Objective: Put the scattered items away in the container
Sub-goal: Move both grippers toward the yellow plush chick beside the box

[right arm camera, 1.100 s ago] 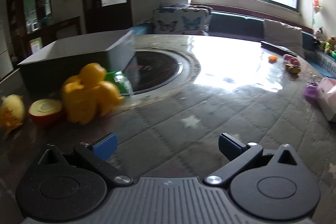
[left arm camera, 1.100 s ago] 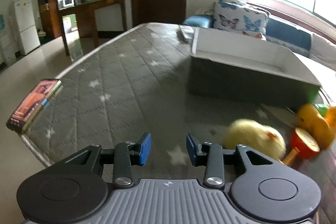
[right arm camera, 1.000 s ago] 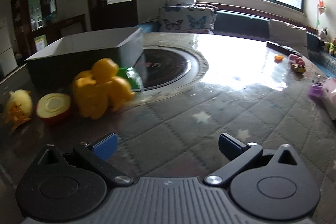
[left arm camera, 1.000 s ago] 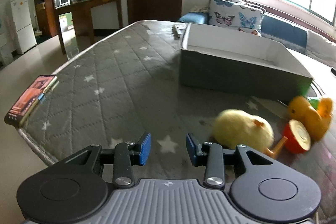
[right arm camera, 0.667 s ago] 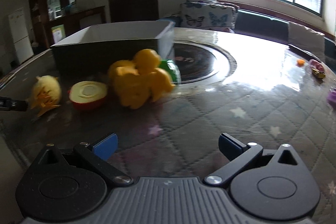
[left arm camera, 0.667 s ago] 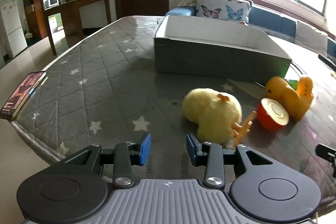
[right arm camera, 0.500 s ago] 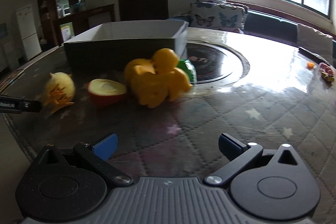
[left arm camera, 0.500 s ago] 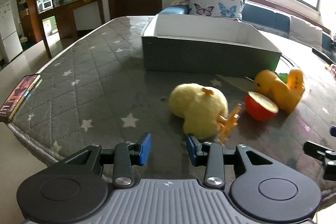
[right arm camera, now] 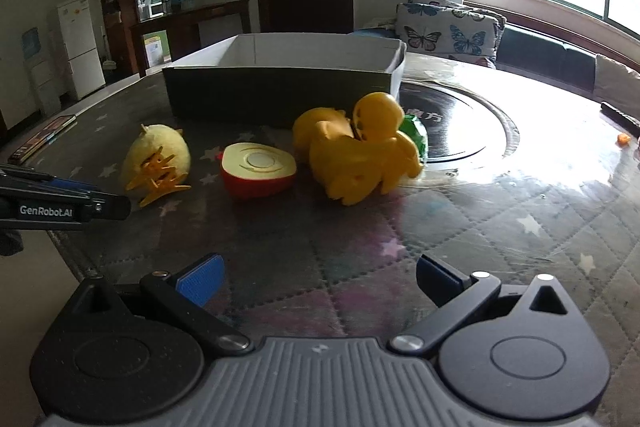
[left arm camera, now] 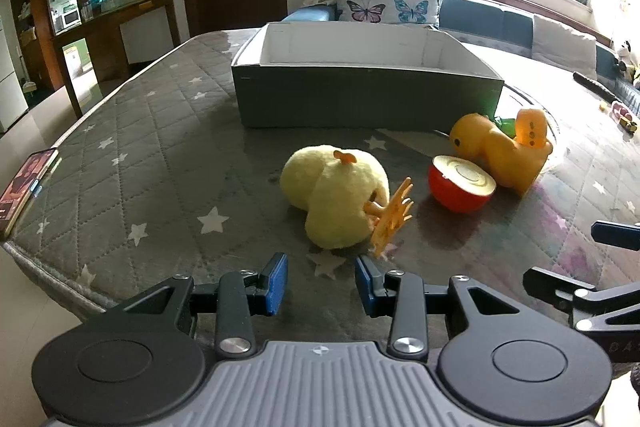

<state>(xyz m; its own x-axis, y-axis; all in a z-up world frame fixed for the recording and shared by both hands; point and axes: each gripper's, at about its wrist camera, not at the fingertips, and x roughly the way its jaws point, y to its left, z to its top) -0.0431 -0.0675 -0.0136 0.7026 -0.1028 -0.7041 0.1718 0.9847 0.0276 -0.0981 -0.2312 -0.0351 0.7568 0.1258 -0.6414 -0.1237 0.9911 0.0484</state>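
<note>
Left wrist view: your left gripper (left arm camera: pixel 321 281), jaws parted and empty, has the plush chick (left arm camera: pixel 334 201) lying just ahead at 12 o'clock, long axis toward 10 o'clock; your right gripper (right arm camera: pixel 318 277), spread wide, empty, sits farther off; box (left arm camera: pixel 366 95) beyond.

The left wrist camera sits low at the table's near edge, facing the grey box (left arm camera: pixel 366 95) head-on, with the plush chick (left arm camera: pixel 334 201) close in front of that box. The right wrist camera looks from further right of the box (right arm camera: pixel 280 87), angled leftward, a little farther back. Both views share the box, chick (right arm camera: pixel 158 159), halved apple (left arm camera: pixel 460 187) (right arm camera: pixel 258 169) and rubber duck (left arm camera: pixel 500 147) (right arm camera: pixel 360 155).
</note>
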